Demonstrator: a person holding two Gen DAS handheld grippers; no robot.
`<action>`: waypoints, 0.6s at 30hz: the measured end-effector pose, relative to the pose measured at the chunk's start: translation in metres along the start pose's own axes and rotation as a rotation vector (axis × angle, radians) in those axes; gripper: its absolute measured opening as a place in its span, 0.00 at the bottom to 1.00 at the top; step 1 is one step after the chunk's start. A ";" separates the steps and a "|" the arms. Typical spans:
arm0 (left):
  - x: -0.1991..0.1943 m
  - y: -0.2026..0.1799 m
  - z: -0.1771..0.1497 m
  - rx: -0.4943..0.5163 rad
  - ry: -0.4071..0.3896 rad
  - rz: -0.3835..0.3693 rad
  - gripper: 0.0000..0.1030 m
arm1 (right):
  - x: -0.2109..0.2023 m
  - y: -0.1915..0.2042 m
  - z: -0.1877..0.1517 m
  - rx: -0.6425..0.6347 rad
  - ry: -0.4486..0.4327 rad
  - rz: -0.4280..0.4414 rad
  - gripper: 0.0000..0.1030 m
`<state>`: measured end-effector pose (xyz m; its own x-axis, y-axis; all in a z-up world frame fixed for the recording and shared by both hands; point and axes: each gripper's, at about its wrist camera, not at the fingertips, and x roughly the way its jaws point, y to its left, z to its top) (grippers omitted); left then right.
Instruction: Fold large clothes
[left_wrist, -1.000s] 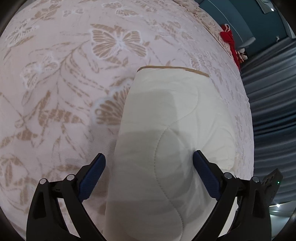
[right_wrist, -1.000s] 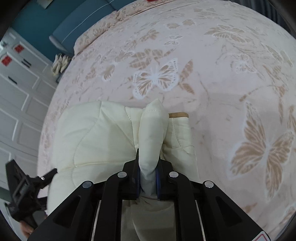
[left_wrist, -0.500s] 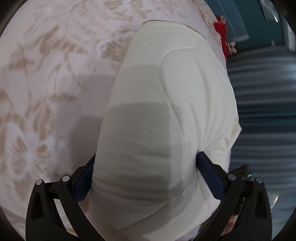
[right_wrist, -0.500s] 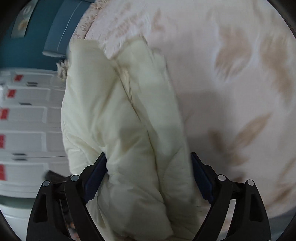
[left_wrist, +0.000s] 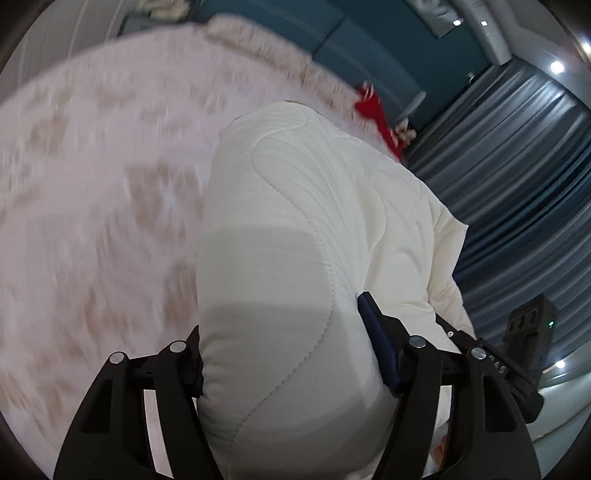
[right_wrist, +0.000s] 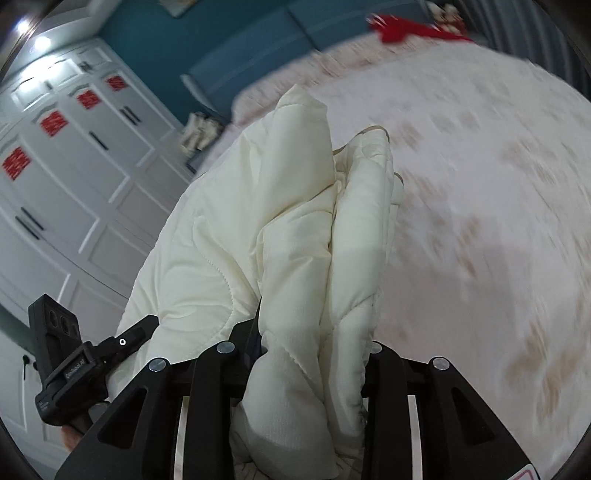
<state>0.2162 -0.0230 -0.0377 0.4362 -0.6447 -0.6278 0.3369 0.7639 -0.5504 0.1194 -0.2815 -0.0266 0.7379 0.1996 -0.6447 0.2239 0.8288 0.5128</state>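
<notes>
Quilting fills both views: a cream padded garment (left_wrist: 303, 236), folded into a thick bundle, is lifted clear of a bed with a pink bedspread (left_wrist: 92, 184) patterned in tan. The bedspread is blurred, so the grippers seem to be moving.

In the left wrist view, the left gripper (left_wrist: 284, 343) has its jaws spread wide around one end of the bundle, the blue pads pressed into the padding on either side. The bundle runs away from the gripper toward the far side of the bed, its long axis roughly in line with the fingers.

In the right wrist view, the right gripper (right_wrist: 314, 350) clamps a bunched thickness of the same garment (right_wrist: 295, 229), with layers and a tan-edged hem standing up beyond the fingers. The left gripper's body shows at the near left of this view, just beside the cloth, so both tools hold the near edge side by side, the garment hanging between them and stretching away.

A judgement: setting the bundle down calls for carrying it forward over the bedspread, which lies to the left of the left gripper and to the right of the right one.

Beyond the bed are a red cloth (left_wrist: 376, 114), a blue-grey curtain (left_wrist: 517, 177) on the right and white cupboards (right_wrist: 66, 177) on the left.
</notes>
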 end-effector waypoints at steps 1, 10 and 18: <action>0.002 0.004 0.008 0.021 -0.021 0.013 0.63 | 0.011 0.003 0.011 -0.004 -0.010 0.008 0.29; 0.093 0.083 0.036 -0.040 0.094 0.157 0.68 | 0.135 -0.017 0.023 0.000 0.132 -0.083 0.30; 0.080 0.071 0.024 0.022 0.071 0.283 0.78 | 0.146 -0.044 0.029 0.132 0.236 -0.044 0.47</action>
<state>0.2949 -0.0196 -0.1132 0.4566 -0.4053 -0.7920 0.2281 0.9138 -0.3362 0.2352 -0.3043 -0.1269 0.5602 0.2936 -0.7746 0.3452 0.7673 0.5405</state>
